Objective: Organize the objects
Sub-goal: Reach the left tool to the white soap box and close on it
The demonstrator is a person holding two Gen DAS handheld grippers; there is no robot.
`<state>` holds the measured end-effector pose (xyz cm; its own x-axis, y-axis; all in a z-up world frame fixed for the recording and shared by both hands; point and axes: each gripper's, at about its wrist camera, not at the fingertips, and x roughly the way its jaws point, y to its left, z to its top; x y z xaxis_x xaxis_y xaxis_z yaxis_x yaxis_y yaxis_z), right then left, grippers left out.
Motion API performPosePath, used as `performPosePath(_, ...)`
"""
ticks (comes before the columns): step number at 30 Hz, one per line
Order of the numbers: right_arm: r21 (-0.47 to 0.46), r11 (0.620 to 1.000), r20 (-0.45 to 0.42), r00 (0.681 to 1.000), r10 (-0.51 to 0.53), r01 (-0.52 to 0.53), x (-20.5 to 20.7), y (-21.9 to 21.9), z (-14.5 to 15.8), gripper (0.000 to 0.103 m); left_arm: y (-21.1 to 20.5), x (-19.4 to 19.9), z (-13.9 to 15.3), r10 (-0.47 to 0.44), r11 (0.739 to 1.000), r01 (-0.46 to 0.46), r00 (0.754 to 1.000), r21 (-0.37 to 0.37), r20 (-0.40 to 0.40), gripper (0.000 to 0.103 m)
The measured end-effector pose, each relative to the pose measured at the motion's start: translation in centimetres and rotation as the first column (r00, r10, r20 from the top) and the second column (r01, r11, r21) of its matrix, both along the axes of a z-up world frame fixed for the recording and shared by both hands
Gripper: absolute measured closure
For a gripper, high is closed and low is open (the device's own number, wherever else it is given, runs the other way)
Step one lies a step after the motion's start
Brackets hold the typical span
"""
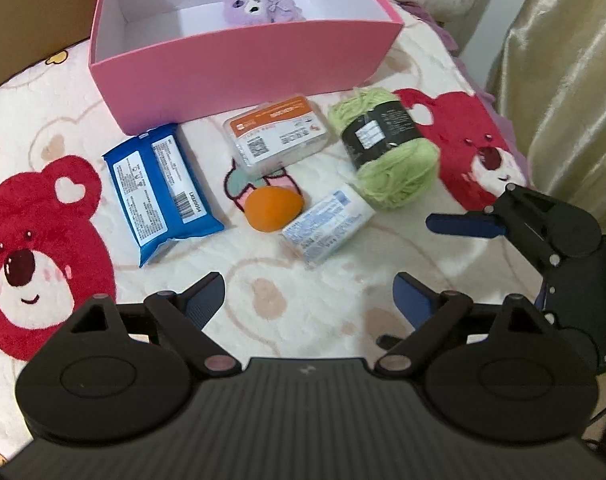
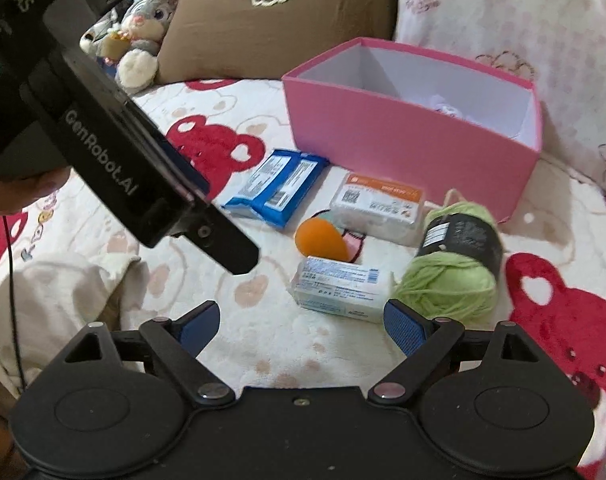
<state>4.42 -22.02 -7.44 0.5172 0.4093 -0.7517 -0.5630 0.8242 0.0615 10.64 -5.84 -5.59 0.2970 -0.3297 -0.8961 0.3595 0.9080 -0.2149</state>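
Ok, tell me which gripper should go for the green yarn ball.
Right. The open right gripper has the yarn ball just beyond its right finger; the left gripper, also open, faces the tissue pack.

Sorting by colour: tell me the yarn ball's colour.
Light green soft yarn ball with a black paper band; clearest in the left wrist view.

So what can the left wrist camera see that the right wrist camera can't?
Only the left wrist view shows the purple plush toy clearly inside the pink box, and a shiny curtain. Only the right wrist view shows the grey bunny plush, the brown pillow and a hand. Both show the box, blue packet, green yarn, orange sponge and both open, empty grippers: left gripper, right gripper.
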Motion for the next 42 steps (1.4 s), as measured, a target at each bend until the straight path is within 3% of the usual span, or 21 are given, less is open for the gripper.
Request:
performPosePath(4,-0.002,1.000,-0.002,1.000,-0.008,0.008,0.6,0.1,-2.2,0.011,0.1,0.3,-1.6,0.031,0.999,-0.032,0.999,0.011,0.021,0.011)
performPosePath(15,-0.057,0.998,-0.006,1.000,-0.018,0.018,2.0,0.3,-5.4,0.011,0.1,0.6,-5.0,0.072,0.996,-0.069,0.996,-0.055,0.060,0.006)
performPosePath(19,-0.074,0.997,0.064,0.998,-0.005,0.010,2.5,0.3,-5.7,0.012,0.1,0.7,-5.6,0.089,0.995,-0.084,0.993,-0.059,0.081,0.006)
performPosePath(24,-0.062,0.998,0.058,0.998,0.031,-0.027,3.6,0.3,-6.4,0.012,0.6,1.4,-6.9,0.138,0.985,-0.134,0.990,-0.108,0.030,0.006)
performPosePath(31,-0.083,0.997,0.051,0.999,0.011,-0.007,3.6,0.8,-7.0,0.012,-0.3,1.4,-7.9,0.123,0.983,-0.122,0.992,-0.137,0.004,0.010)
performPosePath(34,-0.042,0.999,0.020,1.000,-0.014,0.015,3.8,0.5,-6.6,0.014,-0.8,1.4,-8.2,0.121,0.978,-0.118,0.993,-0.170,0.006,0.022)
performPosePath(36,-0.002,1.000,-0.008,1.000,-0.020,0.020,3.8,0.1,-6.4,0.020,-1.0,1.4,-8.3,0.117,0.975,-0.115,0.993,-0.191,-0.001,0.049)
performPosePath(38,0.024,0.999,-0.032,0.999,-0.029,0.030,3.9,-0.1,-6.3,0.030,-0.9,1.2,-8.2,0.121,0.973,-0.119,0.993,-0.200,0.000,0.050)
performPosePath(42,0.091,0.995,-0.084,0.996,-0.038,0.046,4.0,-0.9,-5.9,0.038,-0.4,0.9,-7.9,0.116,0.977,-0.109,0.993,-0.181,0.028,0.052)
